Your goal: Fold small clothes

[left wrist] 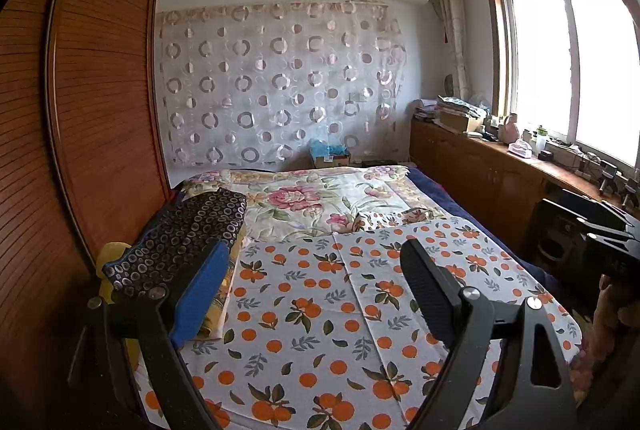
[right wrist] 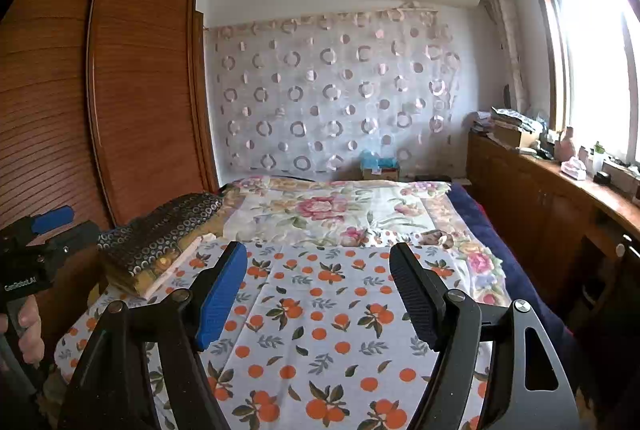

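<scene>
Both tongs hover above the bed's near edge, empty. The left gripper has its jaws spread wide with nothing between them; the right gripper is open too, holding nothing. The clothes, a dark ringed piece on top of a stack, sit at the bed's left edge, beside the wardrobe. The orange-print sheet lies flat. Reaching left, a jaw could snag the whole stack and drag it over the edge, I reckon.

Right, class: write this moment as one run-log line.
left claw: open, empty | right claw: open, empty | orange-print cloth: flat on bed | folded stack: left bed edge
</scene>
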Demonstrator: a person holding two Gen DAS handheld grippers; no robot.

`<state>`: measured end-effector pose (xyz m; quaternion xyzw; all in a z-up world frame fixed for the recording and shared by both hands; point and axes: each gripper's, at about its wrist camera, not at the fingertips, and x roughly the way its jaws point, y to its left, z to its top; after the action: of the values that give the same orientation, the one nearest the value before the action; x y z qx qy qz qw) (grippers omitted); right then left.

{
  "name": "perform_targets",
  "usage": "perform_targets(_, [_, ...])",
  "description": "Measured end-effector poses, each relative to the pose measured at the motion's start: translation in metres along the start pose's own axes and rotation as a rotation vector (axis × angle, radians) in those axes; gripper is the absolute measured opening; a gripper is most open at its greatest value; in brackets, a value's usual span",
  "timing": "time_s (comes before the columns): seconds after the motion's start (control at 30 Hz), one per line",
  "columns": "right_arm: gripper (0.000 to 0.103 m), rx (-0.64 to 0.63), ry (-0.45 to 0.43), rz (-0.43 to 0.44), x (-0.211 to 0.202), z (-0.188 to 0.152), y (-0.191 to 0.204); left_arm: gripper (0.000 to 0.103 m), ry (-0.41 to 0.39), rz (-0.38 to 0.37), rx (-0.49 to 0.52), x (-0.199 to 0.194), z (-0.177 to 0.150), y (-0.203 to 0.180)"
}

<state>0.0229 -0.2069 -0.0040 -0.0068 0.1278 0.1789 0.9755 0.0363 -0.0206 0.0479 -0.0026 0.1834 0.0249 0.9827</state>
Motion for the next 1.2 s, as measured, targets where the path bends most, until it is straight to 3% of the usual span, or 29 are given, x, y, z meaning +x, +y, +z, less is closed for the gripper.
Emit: perform_targets(1.2, [0.075, -0.004, -0.003, 0.015, 0.003, 0.000, -0.011, 0.088, -0.002, 0.001, 0.001, 0.000, -0.002, 0.002])
